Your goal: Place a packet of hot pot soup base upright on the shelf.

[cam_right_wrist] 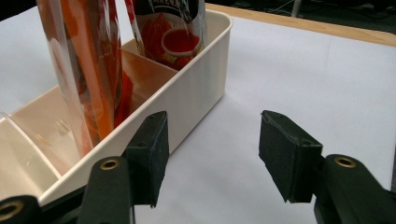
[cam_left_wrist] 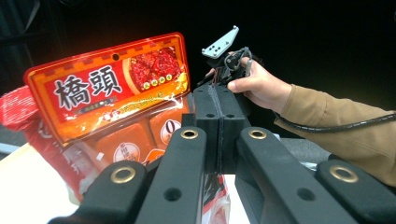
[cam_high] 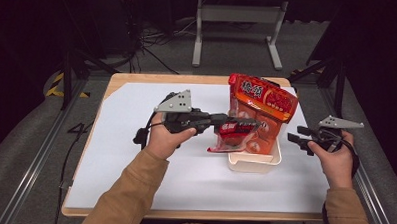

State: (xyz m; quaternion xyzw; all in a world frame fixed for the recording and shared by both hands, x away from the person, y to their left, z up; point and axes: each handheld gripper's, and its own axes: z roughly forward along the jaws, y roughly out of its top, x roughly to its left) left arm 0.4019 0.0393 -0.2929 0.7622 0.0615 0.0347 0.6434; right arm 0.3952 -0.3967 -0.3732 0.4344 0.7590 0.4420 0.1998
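We pinch the small red packet [cam_high: 230,135] in our left gripper [cam_high: 246,126], fingers squeezed tight on it, just above the white bin [cam_high: 254,164]. It looks light, floppy and slippery, so we hold its edge. Our right gripper [cam_high: 296,140] waits beside the bin, fingers apart.

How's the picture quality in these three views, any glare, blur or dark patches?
High view: the white table sheet is brightly lit, while the room behind is nearly black. Left gripper view: the close left gripper looks soft, the orange snack bag shows shiny glare, and the background is dark. Right gripper view: evenly lit; the right gripper and the cream bin are fairly sharp, and the bag film reflects light.
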